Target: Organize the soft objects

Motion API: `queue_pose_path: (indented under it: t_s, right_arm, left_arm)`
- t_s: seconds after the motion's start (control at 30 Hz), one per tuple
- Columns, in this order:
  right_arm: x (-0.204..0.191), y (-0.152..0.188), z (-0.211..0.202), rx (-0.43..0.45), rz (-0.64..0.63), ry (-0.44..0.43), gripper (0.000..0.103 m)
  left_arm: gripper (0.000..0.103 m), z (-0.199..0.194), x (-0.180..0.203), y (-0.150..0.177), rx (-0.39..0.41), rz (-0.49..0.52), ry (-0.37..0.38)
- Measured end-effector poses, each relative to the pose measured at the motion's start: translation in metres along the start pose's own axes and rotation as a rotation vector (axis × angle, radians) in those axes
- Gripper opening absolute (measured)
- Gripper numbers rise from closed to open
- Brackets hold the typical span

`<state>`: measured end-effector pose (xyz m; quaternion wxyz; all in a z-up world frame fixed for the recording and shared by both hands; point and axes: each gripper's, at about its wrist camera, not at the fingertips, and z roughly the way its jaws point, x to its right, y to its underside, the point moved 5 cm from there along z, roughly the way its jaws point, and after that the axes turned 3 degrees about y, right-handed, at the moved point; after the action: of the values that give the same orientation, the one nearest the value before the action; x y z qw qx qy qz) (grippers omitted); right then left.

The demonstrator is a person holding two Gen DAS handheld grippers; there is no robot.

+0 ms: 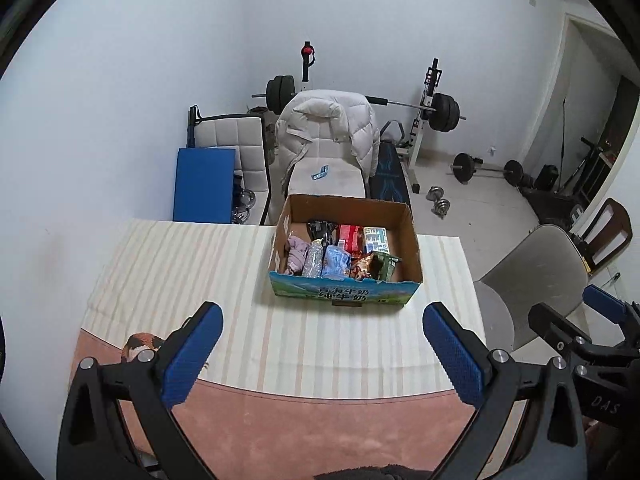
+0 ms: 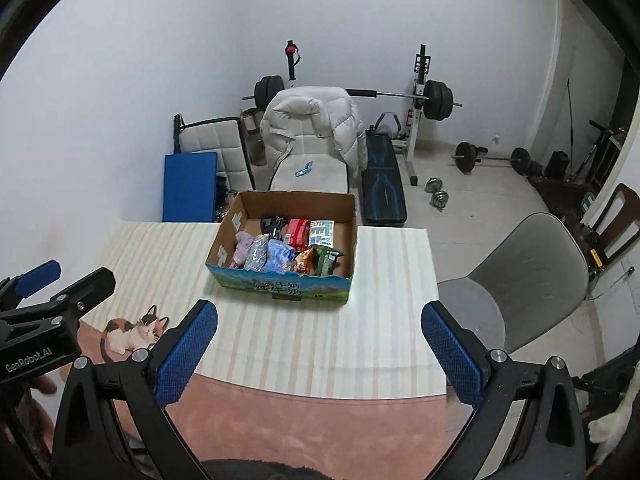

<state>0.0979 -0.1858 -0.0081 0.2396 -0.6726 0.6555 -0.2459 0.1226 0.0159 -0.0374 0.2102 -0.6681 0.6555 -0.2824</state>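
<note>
Chair [image 2: 532, 280] stands beside striped table [image 2: 300, 344], box [image 2: 280, 280].

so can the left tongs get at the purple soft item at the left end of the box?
Probably yes. The left tongs are open and hold nothing, the cardboard box has no lid, and the purple item lies on top by the left wall. Only striped cloth lies between; they must clear the front wall.

You have one cardboard box [image 1: 345, 295] on the surface [image 1: 168, 280], two tongs, left [image 1: 322, 354] and right [image 2: 320, 350], one cat figure [image 2: 134, 332], and two barbells [image 1: 486, 168].
</note>
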Motion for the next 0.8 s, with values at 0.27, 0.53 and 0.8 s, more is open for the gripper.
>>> queue_pose_path:
  t_s: [0.27,0.53,0.8]
  right_arm:
    - [0.003,-0.007,0.000,0.014,0.004,0.032,0.103]
    - [0.005,-0.012,0.000,0.030,0.012,0.053,0.103]
    - [0.005,-0.013,0.001,0.034,0.001,0.069,0.103]
  left_arm:
    - [0.103,0.000,-0.003,0.000,0.021,-0.010,-0.017]
    - [0.103,-0.003,-0.004,-0.004,0.049,-0.008,-0.047]
    - [0.103,-0.002,-0.001,-0.004,0.050,-0.008,-0.052]
